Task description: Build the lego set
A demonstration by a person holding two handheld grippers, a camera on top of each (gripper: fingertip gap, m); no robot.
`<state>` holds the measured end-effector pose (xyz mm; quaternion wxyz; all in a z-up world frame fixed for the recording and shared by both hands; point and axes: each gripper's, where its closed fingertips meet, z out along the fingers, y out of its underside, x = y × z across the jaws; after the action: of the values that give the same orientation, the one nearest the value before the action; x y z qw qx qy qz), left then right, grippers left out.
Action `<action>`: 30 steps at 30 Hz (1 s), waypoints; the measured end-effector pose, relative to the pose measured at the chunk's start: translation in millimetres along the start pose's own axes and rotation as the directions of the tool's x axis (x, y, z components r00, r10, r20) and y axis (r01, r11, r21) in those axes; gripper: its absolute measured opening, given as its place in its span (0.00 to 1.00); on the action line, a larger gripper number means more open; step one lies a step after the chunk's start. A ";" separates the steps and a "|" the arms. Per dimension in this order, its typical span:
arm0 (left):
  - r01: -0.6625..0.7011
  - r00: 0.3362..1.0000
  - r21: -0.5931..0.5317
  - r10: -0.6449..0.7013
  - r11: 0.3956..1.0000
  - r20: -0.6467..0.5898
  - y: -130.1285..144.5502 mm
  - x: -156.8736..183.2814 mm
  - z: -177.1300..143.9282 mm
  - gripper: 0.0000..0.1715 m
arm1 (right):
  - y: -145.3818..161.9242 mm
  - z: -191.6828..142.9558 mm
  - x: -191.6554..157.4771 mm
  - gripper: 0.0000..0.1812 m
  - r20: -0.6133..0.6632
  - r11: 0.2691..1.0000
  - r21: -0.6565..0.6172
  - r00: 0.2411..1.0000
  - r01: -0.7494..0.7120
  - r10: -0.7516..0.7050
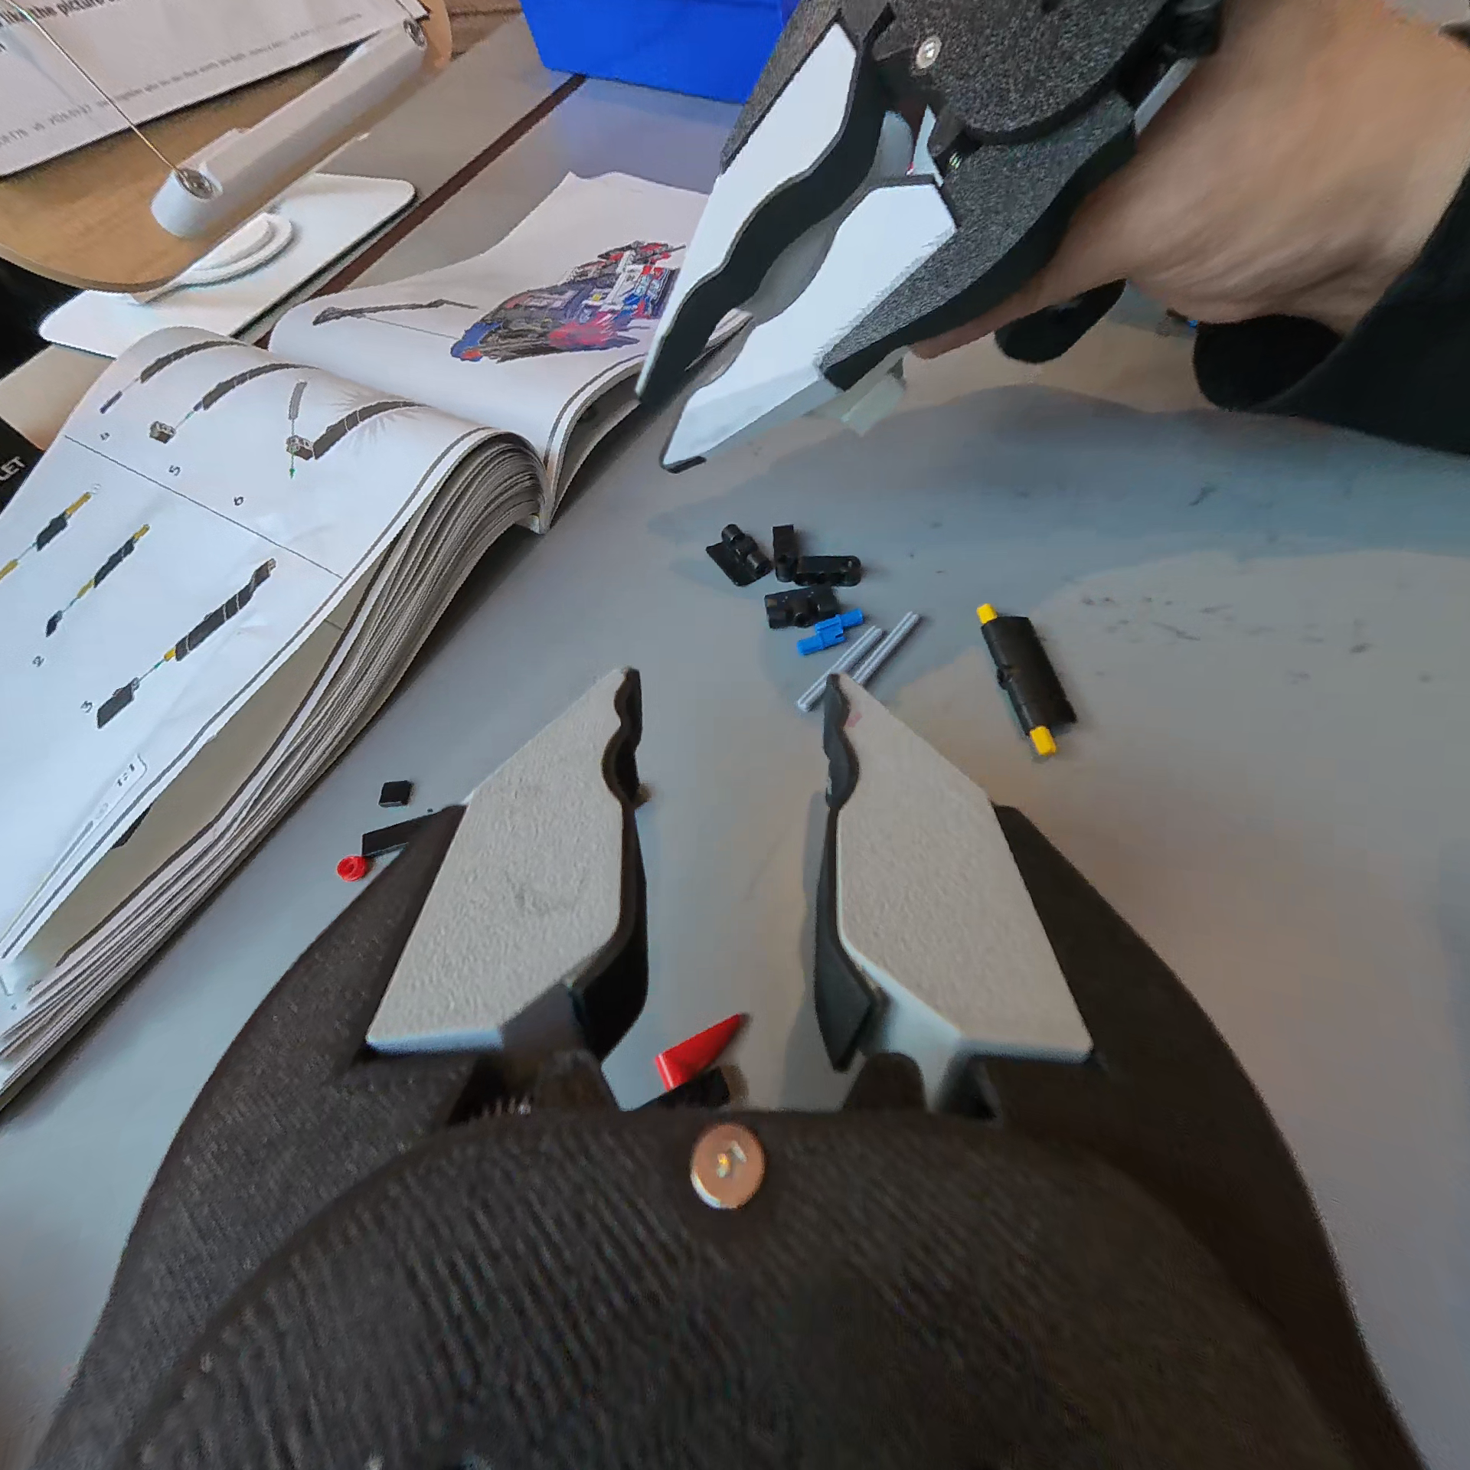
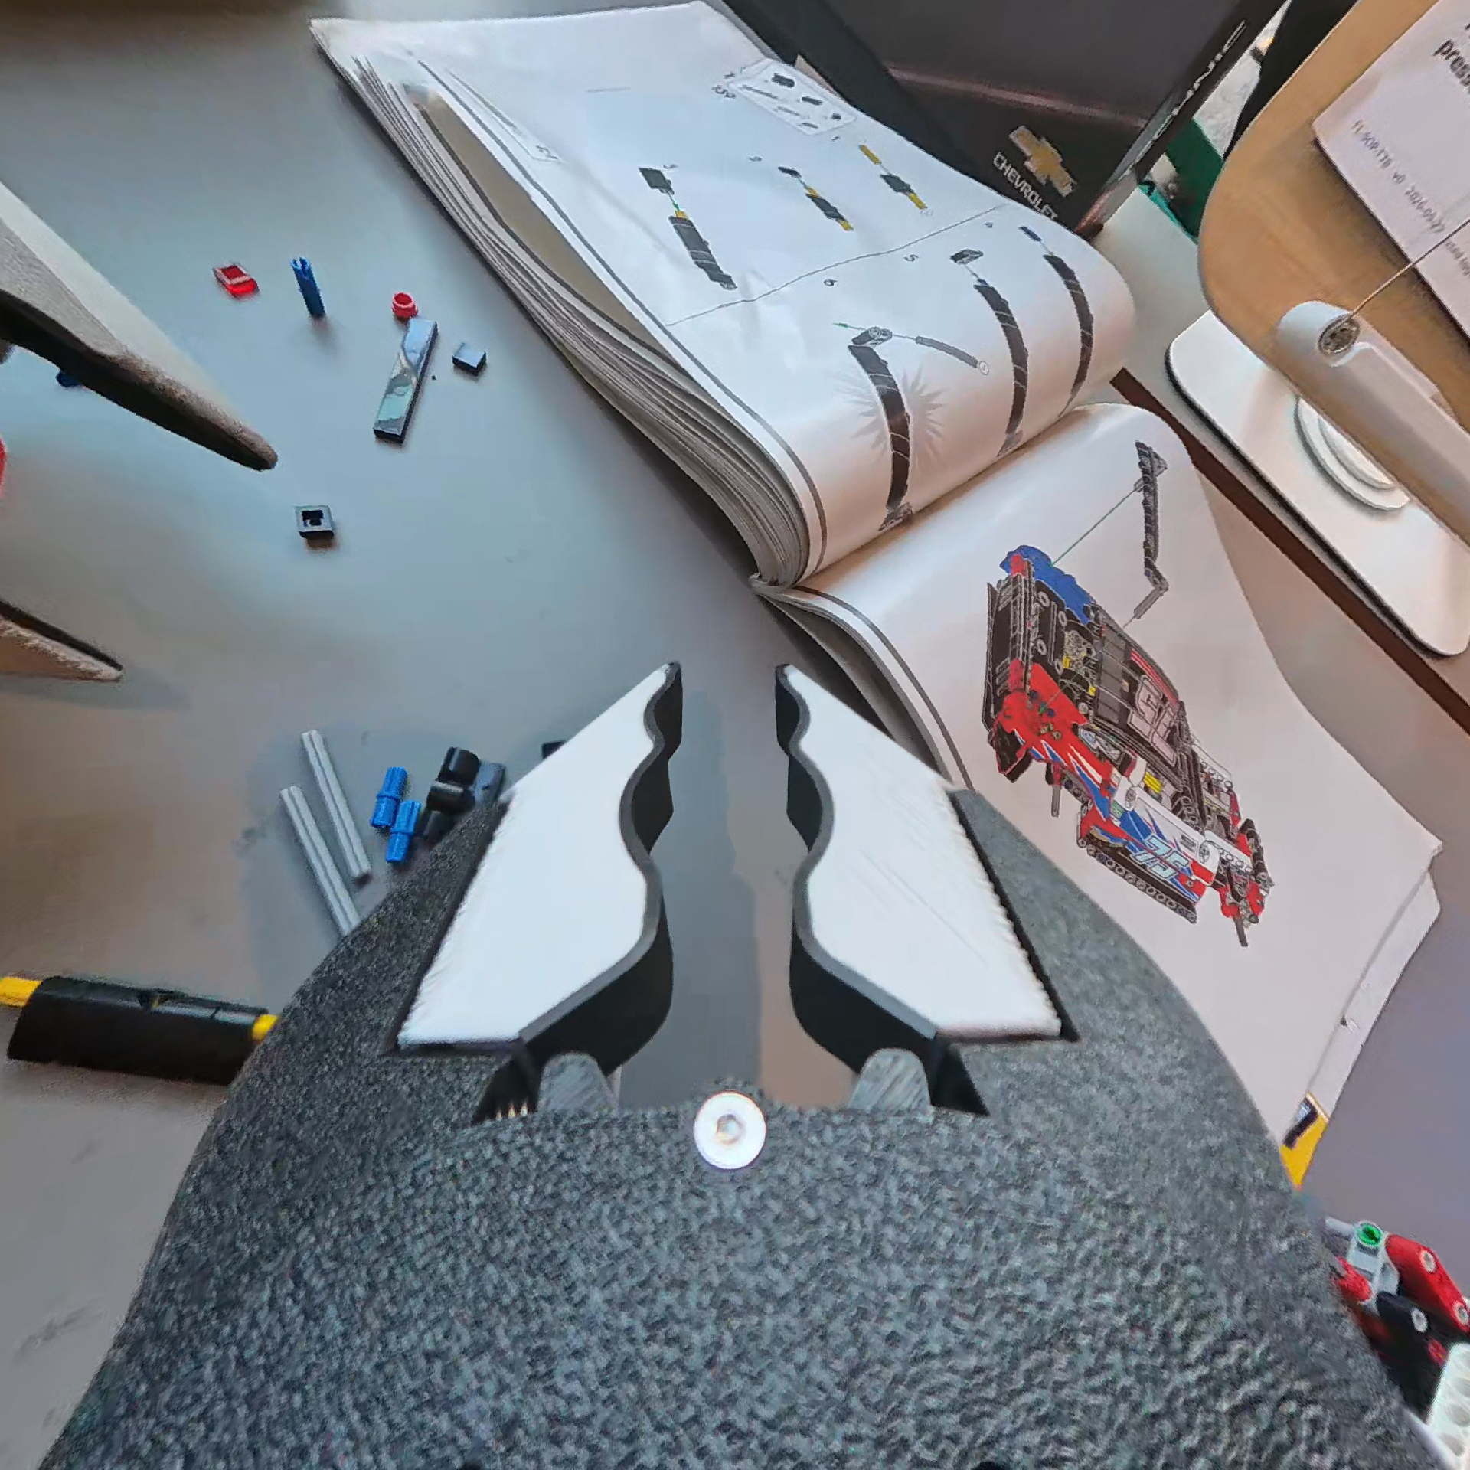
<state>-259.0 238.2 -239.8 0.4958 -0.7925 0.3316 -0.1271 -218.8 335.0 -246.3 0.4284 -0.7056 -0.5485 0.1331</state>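
Observation:
Loose lego parts lie on the grey table (image 1: 1193, 517): several small black pieces (image 1: 783, 573), a blue pin (image 1: 829, 632), two grey axles (image 1: 863, 660) and a black assembly on a yellow axle (image 1: 1024, 678). My left gripper (image 1: 732, 692) is open and empty just short of the axles. My right gripper (image 2: 728, 684) is open and empty above the table by the open instruction booklet (image 2: 795, 262); it also shows in the left wrist view (image 1: 664, 425). The axles (image 2: 326, 827), blue pins (image 2: 395, 811) and black assembly (image 2: 135, 1026) lie left of it.
The booklet (image 1: 239, 557) lies at the left. A red wedge (image 1: 700, 1050), a red stud (image 1: 350, 867), a black tile (image 2: 406, 382) and more small parts (image 2: 314, 521) lie around. A blue bin (image 1: 660, 40), a white stand (image 2: 1352, 445) and a part-built red model (image 2: 1408, 1296) sit at the edges. The gap from one gripper's tips to the other's is roughly 11 cm. It is some 6 cm from my left tips to the blue pin (image 1: 829, 632). My right wrist view (image 2: 396, 814) looks at it from another angle.

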 end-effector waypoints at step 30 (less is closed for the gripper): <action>0.037 0.999 -0.045 -0.038 0.998 -0.024 6.2 2.2 1.5 0.24 | 24.8 1.5 -19.4 0.11 0.244 0.968 -0.248 0.963 -0.049 0.111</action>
<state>-259.0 236.0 -246.2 0.4715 -0.8077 0.3256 -0.1388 -210.5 317.7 -271.3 0.2601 -0.7508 -0.5820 0.1731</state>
